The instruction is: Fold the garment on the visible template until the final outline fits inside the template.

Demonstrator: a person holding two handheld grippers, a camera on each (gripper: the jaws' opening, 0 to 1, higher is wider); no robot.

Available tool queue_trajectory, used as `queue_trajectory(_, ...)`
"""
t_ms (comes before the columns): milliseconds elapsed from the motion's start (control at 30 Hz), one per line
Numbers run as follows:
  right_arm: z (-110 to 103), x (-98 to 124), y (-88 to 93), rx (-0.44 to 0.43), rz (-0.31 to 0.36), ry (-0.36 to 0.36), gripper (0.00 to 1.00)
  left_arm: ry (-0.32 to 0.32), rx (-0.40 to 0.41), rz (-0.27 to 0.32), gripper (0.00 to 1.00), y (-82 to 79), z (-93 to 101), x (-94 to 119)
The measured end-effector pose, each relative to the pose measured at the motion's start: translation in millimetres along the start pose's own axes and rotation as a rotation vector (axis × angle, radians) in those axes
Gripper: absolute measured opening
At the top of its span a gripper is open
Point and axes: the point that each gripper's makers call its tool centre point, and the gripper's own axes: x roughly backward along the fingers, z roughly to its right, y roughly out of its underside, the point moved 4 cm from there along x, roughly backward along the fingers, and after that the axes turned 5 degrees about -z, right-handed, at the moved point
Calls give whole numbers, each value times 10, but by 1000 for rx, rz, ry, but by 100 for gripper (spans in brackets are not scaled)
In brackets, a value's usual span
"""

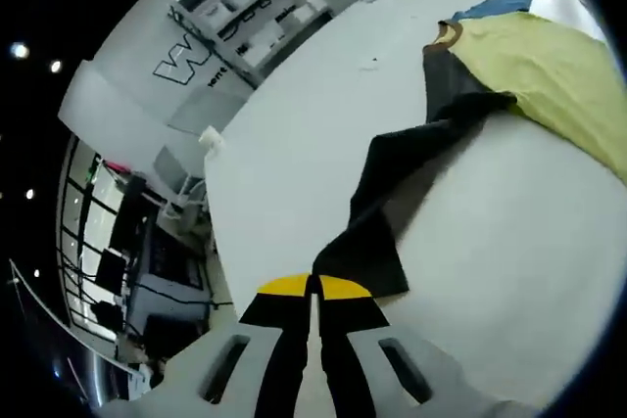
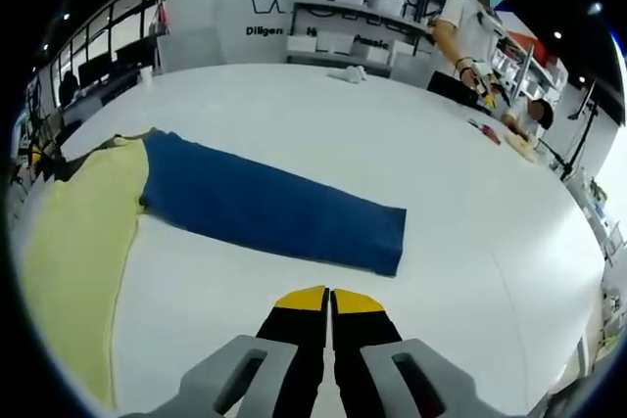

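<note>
Gripping the dark sleeve (image 1: 382, 212) end, the left tongs (image 1: 313, 291) are seen closed on soft, limp cloth; a hem or cuff is judged the best hold. Right tongs (image 2: 329, 296) are held closed, empty, low over the worktop (image 2: 470, 242). Beyond, the garment (image 2: 78, 232) lies flat, its blue sleeve (image 2: 274, 208) outstretched.

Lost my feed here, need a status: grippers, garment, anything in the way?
Left gripper shut on black sleeve, pulled out from yellow shirt. Right gripper shut, empty, above white table. Blue sleeve lying flat. Nothing in the way.
</note>
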Motion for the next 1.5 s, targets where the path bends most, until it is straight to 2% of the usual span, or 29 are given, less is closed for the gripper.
queue_trajectory(100, -8, -6, 0, 4, -2, -2, 0, 5, -8, 9, 2, 1, 69, 33)
queue_trajectory(200, -28, -8, -6, 7, -3, -5, 0, -3, 27, 13, 2, -15, 62, 26)
queue_trajectory(267, -40, -5, -14, 8, -1, -7, 0, -25, 48, 42, 2, -87, 22, 49)
queue_trajectory(367, -43, -2, -23, 9, 1, -9, 0, -42, 30, 77, 2, -176, 15, 96)
queue_trajectory(467, -32, 4, -28, 9, 3, -8, 0, -45, -37, 115, 2, -249, 59, 147)
queue_trajectory(500, -27, 4, -29, 9, 2, -8, 0, -35, -60, 159, 2, -306, 102, 180)
queue_trajectory(600, -20, 7, -27, 12, 1, -8, 0, -26, -151, 189, 2, -367, 209, 248)
queue_trajectory(833, -34, 9, -42, 20, 0, -10, 0, 71, -367, 272, 2, -537, 683, 344)
queue_trajectory(933, -44, 10, -60, 22, 3, -12, 0, 107, -399, 292, 2, -581, 858, 358)
queue_trajectory(1067, -43, 3, -67, 24, 3, -14, 0, 152, -411, 301, 2, -594, 1027, 350)
queue_trajectory(1200, -35, 8, -63, 25, 4, -13, 0, 223, -403, 292, 2, -486, 1206, 275)
queue_trajectory(1267, -31, 11, -50, 25, 1, -12, 0, 286, -354, 278, 3, -418, 1315, 272)
queue_trajectory(1433, -32, 13, -44, 24, 0, -11, 0, 324, -267, 268, 9, -320, 1346, 288)
queue_trajectory(1500, -38, 11, -45, 26, -1, -12, 0, 337, -201, 279, 11, -311, 1329, 310)
